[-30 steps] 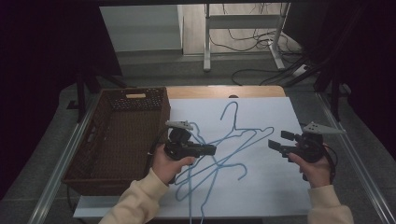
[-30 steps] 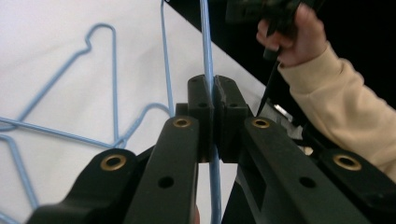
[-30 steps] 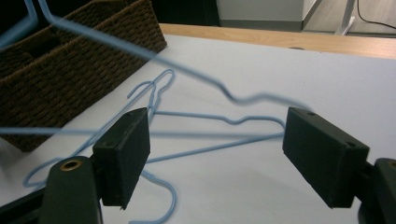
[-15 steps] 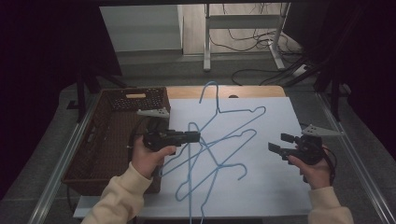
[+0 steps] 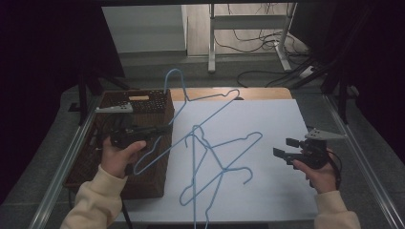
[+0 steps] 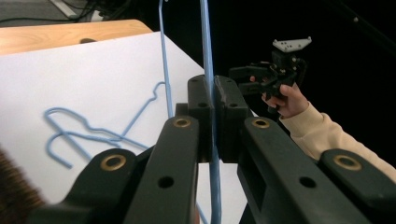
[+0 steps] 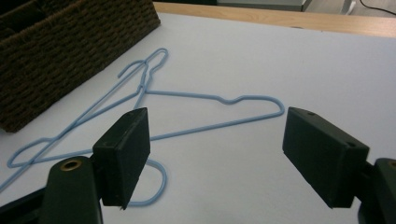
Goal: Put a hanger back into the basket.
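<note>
**Wire hanger lifted toward the basket**

The left gripper (image 5: 160, 129) is clamped on a thin blue hanger (image 5: 200, 102), raised and tilted above the white sheet (image 5: 277, 129), its lower end just beside the wicker basket (image 5: 143, 102); the right gripper (image 5: 282, 148) hovers with jaws wide apart, holding nothing; two more hangers (image 5: 224, 162) lie crossed on the sheet; the wire looks light, springy and slick, likely to swing or snag, so a grip near the neck seems safest.
</note>
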`<state>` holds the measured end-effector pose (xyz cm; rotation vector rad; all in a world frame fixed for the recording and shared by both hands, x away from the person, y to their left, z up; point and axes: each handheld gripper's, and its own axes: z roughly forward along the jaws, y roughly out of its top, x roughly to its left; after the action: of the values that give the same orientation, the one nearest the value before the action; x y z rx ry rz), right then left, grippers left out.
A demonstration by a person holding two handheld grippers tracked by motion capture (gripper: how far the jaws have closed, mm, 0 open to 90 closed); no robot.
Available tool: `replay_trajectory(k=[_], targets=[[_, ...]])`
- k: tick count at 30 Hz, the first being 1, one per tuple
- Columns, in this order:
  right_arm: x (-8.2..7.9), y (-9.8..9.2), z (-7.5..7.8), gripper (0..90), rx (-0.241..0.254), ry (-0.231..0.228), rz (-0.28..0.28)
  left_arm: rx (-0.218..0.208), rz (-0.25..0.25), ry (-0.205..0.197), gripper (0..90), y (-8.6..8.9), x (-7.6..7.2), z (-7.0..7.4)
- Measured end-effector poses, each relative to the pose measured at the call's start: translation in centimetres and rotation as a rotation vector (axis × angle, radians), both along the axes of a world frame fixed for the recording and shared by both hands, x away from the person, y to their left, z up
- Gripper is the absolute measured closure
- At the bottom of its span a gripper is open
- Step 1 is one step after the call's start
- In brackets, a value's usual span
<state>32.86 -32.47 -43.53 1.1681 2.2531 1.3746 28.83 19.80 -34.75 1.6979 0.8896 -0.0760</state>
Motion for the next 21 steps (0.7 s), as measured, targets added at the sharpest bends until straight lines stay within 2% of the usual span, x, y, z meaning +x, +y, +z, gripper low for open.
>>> replay_trajectory(k=[6, 13, 21], targets=[[0.1, 0.3, -0.3, 23.4, -0.017, 0.01, 0.006, -0.018, 0.056, 0.001, 86.5, 2.8, -0.1, -0.3], [0.1, 0.7, -0.5, 23.4, -0.034, 0.021, 0.015, -0.005, 0.11, -0.008, 86.5, 5.0, -0.5, -1.0], [0.1, 0.6, -0.6, 23.4, -0.038, 0.024, 0.013, -0.015, 0.188, -0.01, 86.5, 8.8, -1.2, -1.4]])
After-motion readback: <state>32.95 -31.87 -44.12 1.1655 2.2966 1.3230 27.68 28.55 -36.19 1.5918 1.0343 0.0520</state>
